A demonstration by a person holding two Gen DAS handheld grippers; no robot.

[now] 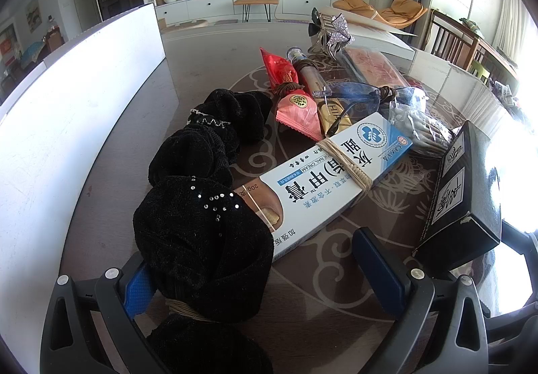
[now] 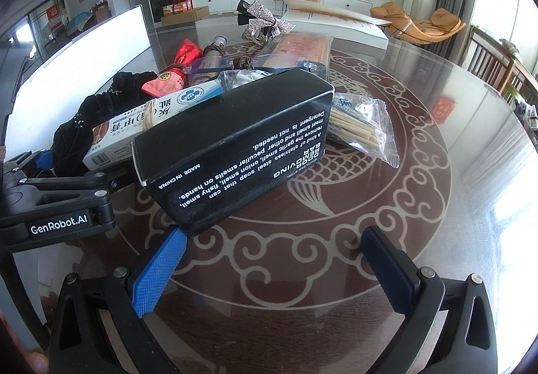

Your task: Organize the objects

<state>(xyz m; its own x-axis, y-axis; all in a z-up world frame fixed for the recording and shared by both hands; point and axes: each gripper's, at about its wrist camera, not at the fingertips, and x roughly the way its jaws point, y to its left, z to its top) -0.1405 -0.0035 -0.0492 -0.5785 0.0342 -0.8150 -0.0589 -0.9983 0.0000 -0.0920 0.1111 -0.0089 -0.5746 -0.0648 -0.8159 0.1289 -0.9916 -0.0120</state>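
A pile of objects lies on the glass table. A black velvet scrunchie [image 1: 201, 226] tied with twine lies between the fingers of my open left gripper [image 1: 265, 276], against the left pad [image 1: 138, 290]. A white nail cream box [image 1: 333, 169] lies just beyond it. A black soap box [image 2: 232, 142] sits right in front of my open right gripper [image 2: 272, 259]; it also shows in the left wrist view [image 1: 460, 199]. The left gripper also shows at the left of the right wrist view [image 2: 60, 192].
Further back lie red and pink candy packs [image 1: 296, 105], glasses [image 1: 356, 95], a bag of sticks [image 2: 363, 128], a sparkly bow clip [image 2: 265, 21] and a pink flat pack [image 2: 302, 47]. A white board [image 1: 67, 125] stands on the left. A white box [image 2: 336, 21] sits at the back.
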